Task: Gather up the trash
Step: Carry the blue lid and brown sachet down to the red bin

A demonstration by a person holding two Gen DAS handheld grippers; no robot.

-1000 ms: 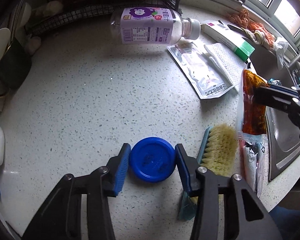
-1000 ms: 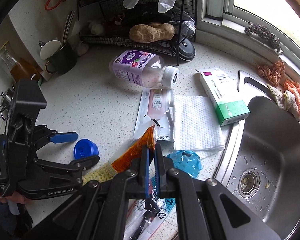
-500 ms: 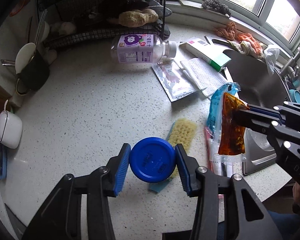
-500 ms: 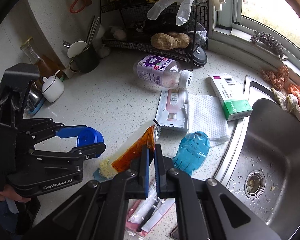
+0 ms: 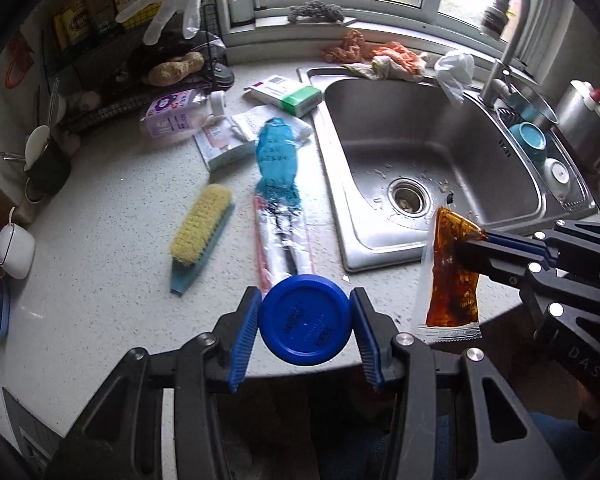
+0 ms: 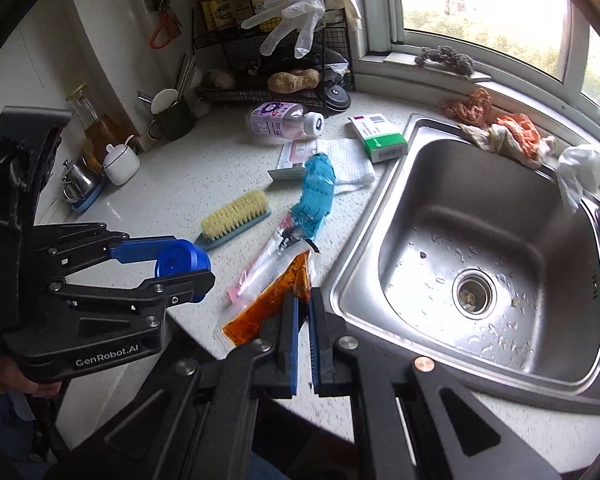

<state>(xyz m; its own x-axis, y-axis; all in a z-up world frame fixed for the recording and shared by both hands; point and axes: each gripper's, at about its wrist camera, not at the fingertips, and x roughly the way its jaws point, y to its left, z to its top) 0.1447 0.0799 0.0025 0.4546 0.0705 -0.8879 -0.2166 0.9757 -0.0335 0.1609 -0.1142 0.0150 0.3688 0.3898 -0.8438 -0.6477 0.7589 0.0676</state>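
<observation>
A blue lid [image 5: 305, 319] is being clamped in the left tool [image 5: 305, 328] and a sauce packet [image 5: 454, 276] pinched in the right tool [image 6: 303, 322], both above the tabletop [image 5: 100, 248] edge. A bottle [image 5: 176, 114], wrappers [image 5: 278, 160] and a box [image 5: 288, 94] are being left uncollected.

The speckled white table [image 5: 100, 240] carries a yellow-bristled scrub brush [image 5: 201, 236] with a blue back, lying beside a long clear wrapper [image 5: 284, 240] and a crumpled blue packet [image 5: 278, 160]. Farther back lie a purple-labelled bottle [image 5: 176, 114] on its side, a flat sachet [image 5: 220, 144], a white paper towel [image 6: 346, 156] and a green-and-white box [image 5: 286, 94]. A sink [image 5: 428, 152] is set into the table's right side.
</observation>
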